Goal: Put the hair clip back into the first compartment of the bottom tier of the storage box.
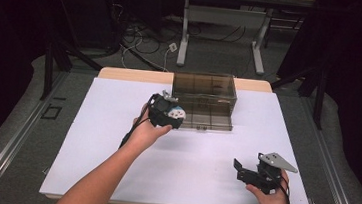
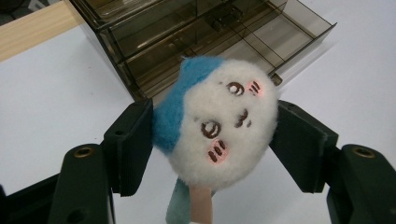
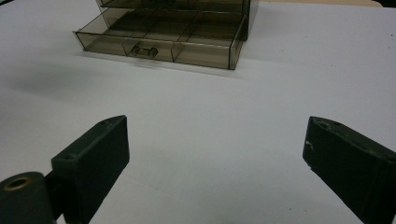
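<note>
We had the left gripper (image 2: 212, 135) clamped on the plush face toy (image 2: 219, 123), its jaws squeezing the toy's two sides; it hung just in front of the smoky clear drawer box (image 1: 204, 91), over the left end of the pulled-out bottom drawer (image 3: 159, 44). The toy looked very light and soft: the pile gave under the pads, so grip was secure and nothing was fragile. The side-to-side hold across the round head looked right to us; the small tags dangling under it (image 2: 194, 205) were too floppy to grab. The drawer looked like thin, stiff plastic, probably easy to shove. The right gripper (image 3: 215, 163) sat idle, jaws spread wide with nothing between them, near the table's front right, well away from the box. The surface was a flat white mat (image 1: 115, 141) on a wooden table (image 1: 131, 74), no clutter. Behind the box we saw dark floor with loose cables (image 1: 144, 48) and another table's legs (image 1: 184, 37).
</note>
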`<state>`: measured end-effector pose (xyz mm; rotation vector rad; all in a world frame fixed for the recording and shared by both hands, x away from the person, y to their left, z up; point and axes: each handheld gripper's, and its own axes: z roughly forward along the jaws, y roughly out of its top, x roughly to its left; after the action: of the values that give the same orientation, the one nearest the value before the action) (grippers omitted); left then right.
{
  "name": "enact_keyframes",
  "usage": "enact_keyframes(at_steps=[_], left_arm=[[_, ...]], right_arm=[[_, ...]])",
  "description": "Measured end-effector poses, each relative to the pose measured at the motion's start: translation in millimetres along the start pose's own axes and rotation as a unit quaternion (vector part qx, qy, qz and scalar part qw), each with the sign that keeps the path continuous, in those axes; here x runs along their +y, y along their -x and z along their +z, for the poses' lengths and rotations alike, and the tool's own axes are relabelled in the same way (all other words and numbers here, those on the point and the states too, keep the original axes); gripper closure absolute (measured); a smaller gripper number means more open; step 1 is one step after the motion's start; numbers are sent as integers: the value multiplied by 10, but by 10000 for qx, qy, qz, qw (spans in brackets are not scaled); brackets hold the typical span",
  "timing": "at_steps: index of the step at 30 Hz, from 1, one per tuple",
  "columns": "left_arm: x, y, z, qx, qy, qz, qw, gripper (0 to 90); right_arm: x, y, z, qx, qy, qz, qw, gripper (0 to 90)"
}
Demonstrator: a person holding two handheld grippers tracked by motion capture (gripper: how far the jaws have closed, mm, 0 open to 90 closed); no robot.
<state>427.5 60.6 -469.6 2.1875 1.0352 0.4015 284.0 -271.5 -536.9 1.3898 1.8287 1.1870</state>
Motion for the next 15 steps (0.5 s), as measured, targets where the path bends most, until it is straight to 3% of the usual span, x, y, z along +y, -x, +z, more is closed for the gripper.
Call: enact_keyframes(at_steps=[2,15], left_arm=[[12,-7,7,28,-13,78,10000,334],[83,-29,60,127,-14,87,9999,334]], right_arm=[[0,1,-1,6,-13,1,10000,69],[-1,0,1,19,-22,-3,10000,68]])
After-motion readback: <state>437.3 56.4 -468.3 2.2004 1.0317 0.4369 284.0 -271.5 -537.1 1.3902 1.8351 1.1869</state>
